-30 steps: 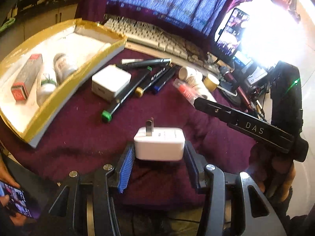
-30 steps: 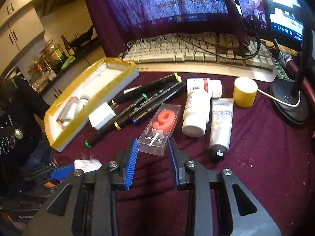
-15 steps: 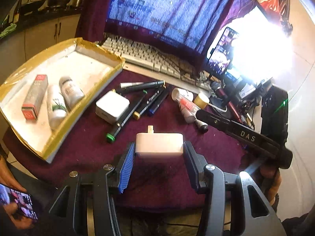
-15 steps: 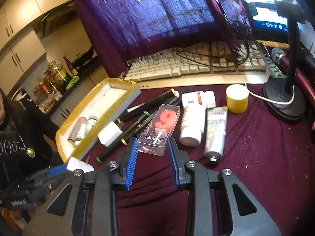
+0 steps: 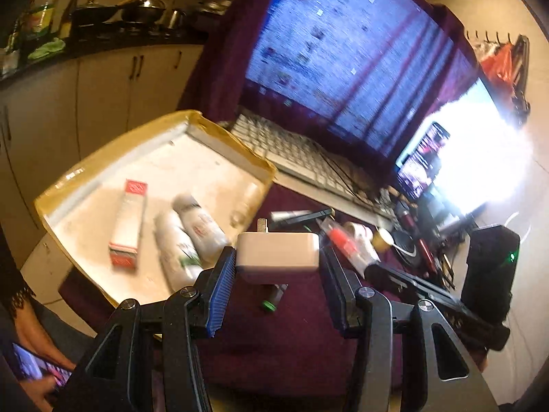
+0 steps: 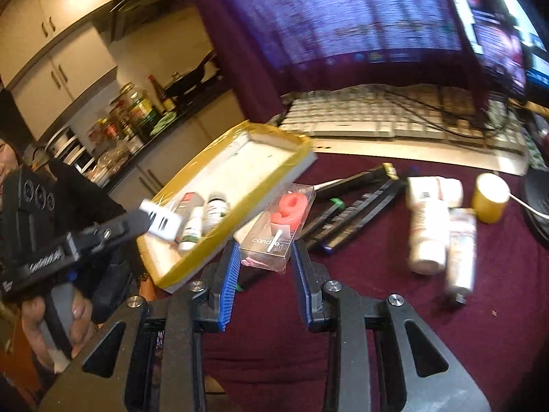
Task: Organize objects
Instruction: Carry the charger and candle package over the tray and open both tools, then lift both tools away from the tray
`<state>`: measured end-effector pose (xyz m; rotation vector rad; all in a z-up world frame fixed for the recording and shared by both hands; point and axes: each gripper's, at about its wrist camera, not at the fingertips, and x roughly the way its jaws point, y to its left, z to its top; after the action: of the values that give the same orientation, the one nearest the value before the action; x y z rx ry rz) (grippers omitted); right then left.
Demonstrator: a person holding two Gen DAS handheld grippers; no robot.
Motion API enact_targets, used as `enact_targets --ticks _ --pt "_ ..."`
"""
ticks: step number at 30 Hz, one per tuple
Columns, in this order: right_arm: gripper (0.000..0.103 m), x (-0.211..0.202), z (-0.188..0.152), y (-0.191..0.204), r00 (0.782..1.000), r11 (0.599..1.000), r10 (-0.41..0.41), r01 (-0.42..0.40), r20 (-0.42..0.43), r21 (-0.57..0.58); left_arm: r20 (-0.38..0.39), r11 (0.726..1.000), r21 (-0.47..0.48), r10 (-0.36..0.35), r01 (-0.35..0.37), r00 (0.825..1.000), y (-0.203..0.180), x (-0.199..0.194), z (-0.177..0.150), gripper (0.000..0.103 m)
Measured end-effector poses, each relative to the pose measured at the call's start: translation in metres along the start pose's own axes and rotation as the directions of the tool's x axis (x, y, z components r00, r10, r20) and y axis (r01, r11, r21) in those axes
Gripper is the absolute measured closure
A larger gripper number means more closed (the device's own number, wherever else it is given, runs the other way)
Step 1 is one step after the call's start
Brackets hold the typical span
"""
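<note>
My left gripper (image 5: 276, 267) is shut on a white plug adapter (image 5: 278, 252) and holds it in the air beside the yellow-rimmed white tray (image 5: 206, 130). The adapter also shows in the right wrist view (image 6: 161, 221), over the tray (image 6: 274, 135). My right gripper (image 6: 264, 257) is shut on a clear candle box with a red 9 (image 6: 279, 226), lifted above the maroon cloth. In the tray lie a red-and-white box (image 5: 127, 221) and two white bottles (image 5: 187, 235).
Black markers (image 6: 357, 206), two white tubes (image 6: 442, 233) and a yellow cap (image 6: 489, 197) lie on the cloth. A keyboard (image 6: 394, 116) and a draped monitor (image 6: 343, 17) stand behind. A microphone base (image 6: 537, 202) sits at far right.
Both grippers have risen and swung left toward the tray, each carrying its object. The adapter went from resting on the cloth to the air beside the tray.
</note>
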<state>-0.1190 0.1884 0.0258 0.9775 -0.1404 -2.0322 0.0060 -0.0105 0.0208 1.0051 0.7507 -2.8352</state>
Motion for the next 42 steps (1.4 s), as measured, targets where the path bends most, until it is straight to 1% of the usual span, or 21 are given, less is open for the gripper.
enact_targets --ticks 3,6,9,13,14,16,18,20,23,25,27,28,30,31,35,38,39,40,41,42 --pt "0.075 0.013 0.006 0.014 1.000 0.999 0.016 -0.017 -0.022 -0.035 0.010 1.000 -0.009 0.005 -0.005 1.000 0.015 0.006 0.015 0.059" --pt "0.075 0.027 0.013 0.025 0.999 0.998 0.015 -0.018 -0.040 -0.052 0.000 0.999 -0.031 0.031 -0.031 1.000 0.034 0.019 0.033 0.059" --pt "0.075 0.042 0.022 0.036 0.999 0.997 0.002 -0.005 -0.046 -0.070 -0.023 0.996 -0.051 0.069 -0.070 0.997 0.056 0.035 0.054 0.059" --pt "0.075 0.067 0.033 0.050 0.998 0.993 -0.017 0.010 -0.058 -0.115 -0.055 0.994 -0.028 0.106 -0.108 0.993 0.069 0.060 0.073 0.059" --pt "0.075 0.075 0.037 0.053 0.997 0.992 -0.035 0.027 -0.062 -0.126 -0.065 0.993 -0.027 0.114 -0.116 0.991 0.071 0.066 0.076 0.059" --pt "0.075 0.083 0.043 0.057 0.997 0.990 -0.048 0.040 -0.055 -0.138 -0.098 0.993 -0.027 0.108 -0.112 0.989 0.076 0.082 0.082 0.059" --pt "0.075 0.095 0.050 0.059 0.996 0.987 -0.076 0.068 -0.049 -0.147 -0.115 0.993 -0.015 0.117 -0.120 0.986 0.079 0.092 0.085 0.059" --pt "0.075 0.107 0.054 0.060 0.997 0.988 -0.064 0.056 -0.050 -0.144 -0.124 0.991 0.008 0.136 -0.136 0.983 0.080 0.100 0.088 0.059" --pt "0.075 0.122 0.054 0.062 0.993 0.982 -0.103 0.093 -0.051 -0.164 -0.149 0.991 0.000 0.135 -0.136 0.980 0.085 0.112 0.091 0.059" --pt "0.075 0.131 0.052 0.064 0.993 0.981 -0.102 0.089 -0.065 -0.174 -0.156 0.988 0.002 0.154 -0.155 0.976 0.088 0.117 0.092 0.059" --pt "0.075 0.140 0.049 0.067 0.990 0.976 -0.121 0.105 -0.077 -0.192 -0.166 0.986 -0.002 0.161 -0.164 0.973 0.090 0.120 0.093 0.059" --pt "0.075 0.143 0.048 0.067 0.988 0.974 -0.128 0.109 -0.084 -0.201 -0.176 0.986 0.001 0.166 -0.169 0.970 0.090 0.122 0.093 0.059" --pt "0.075 0.149 0.045 0.067 0.983 0.970 -0.144 0.118 -0.111 -0.212 -0.213 0.982 -0.001 0.183 -0.187 0.960 0.092 0.126 0.092 0.059" --pt "0.075 0.151 0.044 0.066 0.982 0.970 -0.146 0.118 -0.119 -0.212 -0.233 0.982 -0.007 0.181 -0.188 0.955 0.095 0.128 0.092 0.059" --pt "0.074 0.153 0.042 0.064 0.982 0.971 -0.139 0.110 -0.124 -0.214 -0.252 0.984 -0.037 0.157 -0.172 0.955 0.100 0.130 0.092 0.059" --pt "0.074 0.146 0.041 0.061 0.987 0.979 -0.116 0.096 -0.108 -0.178 -0.275 0.985 -0.023 0.156 -0.169 0.949 0.099 0.134 0.091 0.058" --pt "0.074 0.142 0.041 0.060 0.989 0.982 -0.106 0.088 -0.101 -0.166 -0.281 0.986 -0.013 0.155 -0.165 0.947 0.097 0.135 0.090 0.056" --pt "0.074 0.136 0.039 0.058 0.991 0.985 -0.098 0.084 -0.091 -0.154 -0.290 0.987 -0.006 0.149 -0.158 0.945 0.096 0.137 0.089 0.047" --pt "0.074 0.131 0.038 0.057 0.992 0.986 -0.098 0.086 -0.077 -0.146 -0.299 0.989 0.004 0.140 -0.146 0.944 0.095 0.137 0.089 0.043" --pt "0.069 0.122 0.035 0.057 0.994 0.986 -0.096 0.087 -0.059 -0.140 -0.299 0.991 0.009 0.133 -0.136 0.945 0.094 0.137 0.088 0.038"
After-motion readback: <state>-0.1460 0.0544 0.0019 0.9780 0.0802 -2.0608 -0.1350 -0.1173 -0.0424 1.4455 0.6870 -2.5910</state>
